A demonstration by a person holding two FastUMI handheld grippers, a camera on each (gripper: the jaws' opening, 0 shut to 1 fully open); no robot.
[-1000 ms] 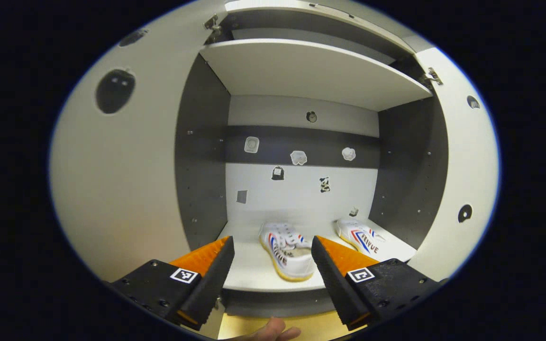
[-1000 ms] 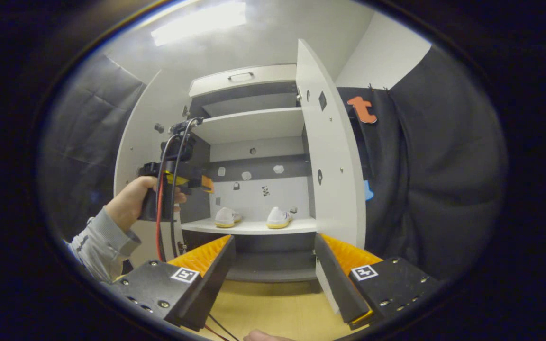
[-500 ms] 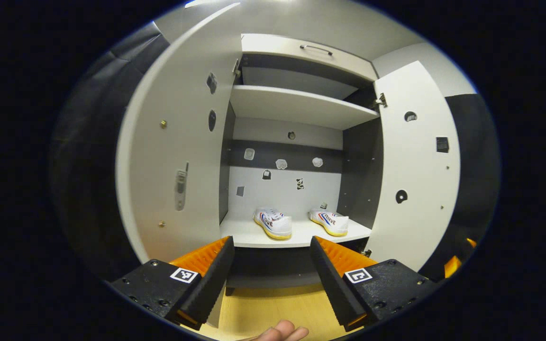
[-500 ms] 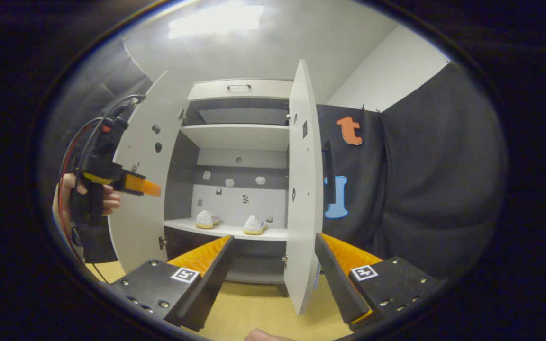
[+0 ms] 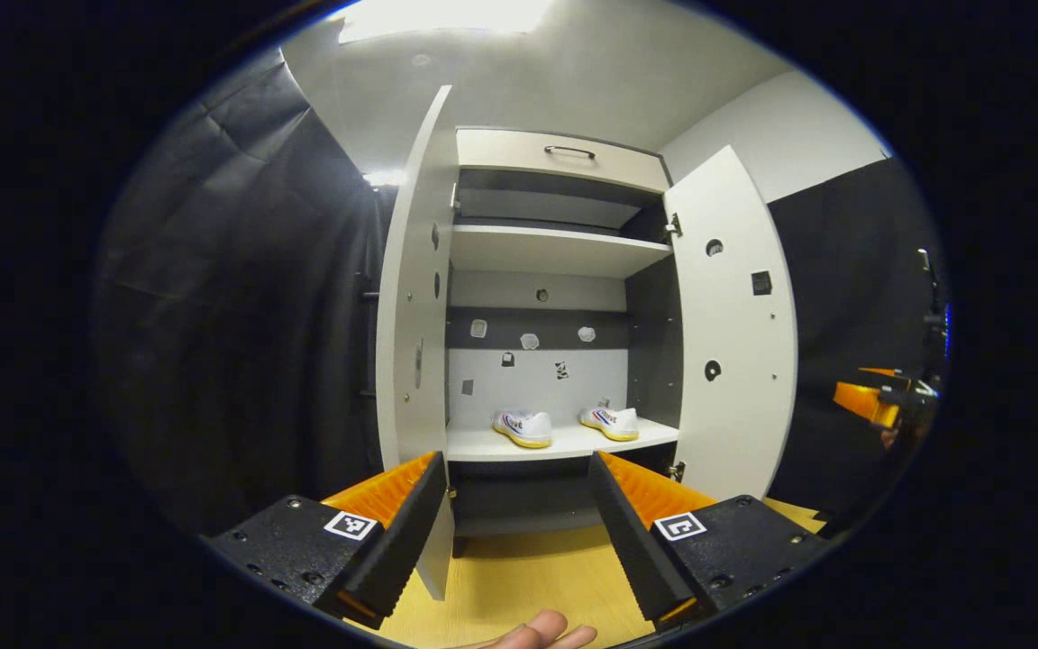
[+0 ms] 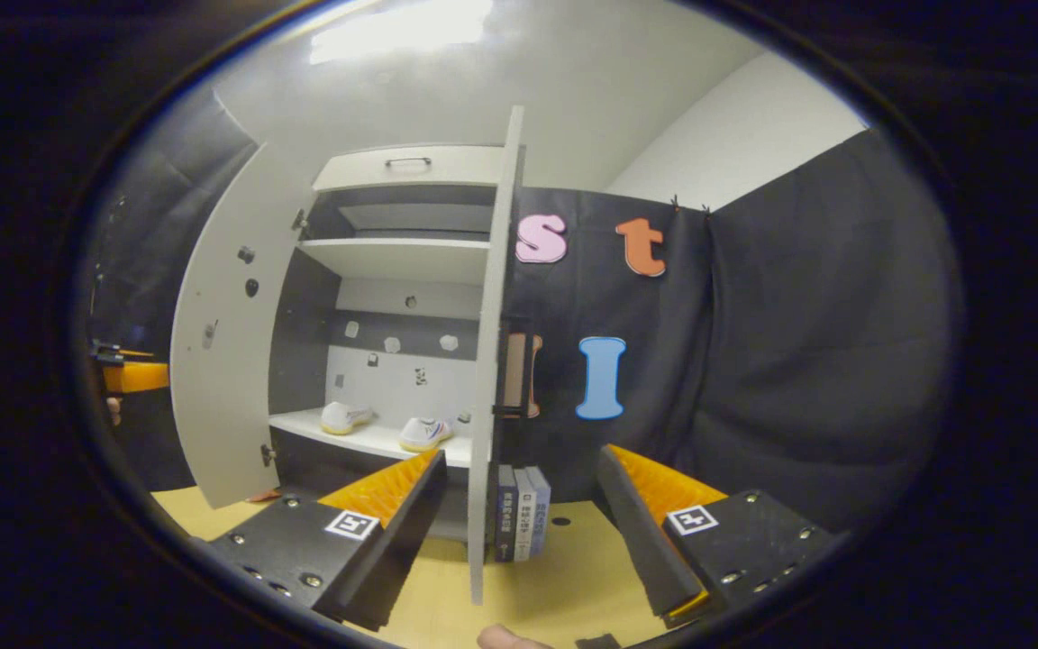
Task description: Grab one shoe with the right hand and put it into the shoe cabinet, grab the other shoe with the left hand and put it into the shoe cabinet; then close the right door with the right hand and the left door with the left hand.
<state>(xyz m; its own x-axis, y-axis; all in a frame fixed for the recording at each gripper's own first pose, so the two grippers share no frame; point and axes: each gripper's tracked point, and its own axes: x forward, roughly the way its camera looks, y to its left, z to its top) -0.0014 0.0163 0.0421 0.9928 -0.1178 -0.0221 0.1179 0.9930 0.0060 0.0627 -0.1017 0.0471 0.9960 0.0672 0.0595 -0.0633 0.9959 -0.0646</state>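
With both shoes already on the lower shelf of the cabinet [image 5: 564, 153], I hung back from it, both doors wide open and neither yet touched. To the left, my left gripper [image 5: 515, 514] stood with its jaws spread and empty, the left door [image 5: 411, 361] edge-on just beyond its left finger, probably lined up for a push on that panel. Inside, the left shoe [image 5: 523, 427] and the right shoe [image 5: 611, 420] sat side by side but apart on the white shelf [image 5: 564, 443]: white canvas, yellowish soles, red and blue stripes on the sides. To the right, my right gripper [image 6: 517, 518] also gaped, holding nothing, with the right door [image 6: 487, 361] edge-on between its fingers but farther off, likely the first to be swung shut. Some books [image 6: 522, 512] stood on the floor beside that door.
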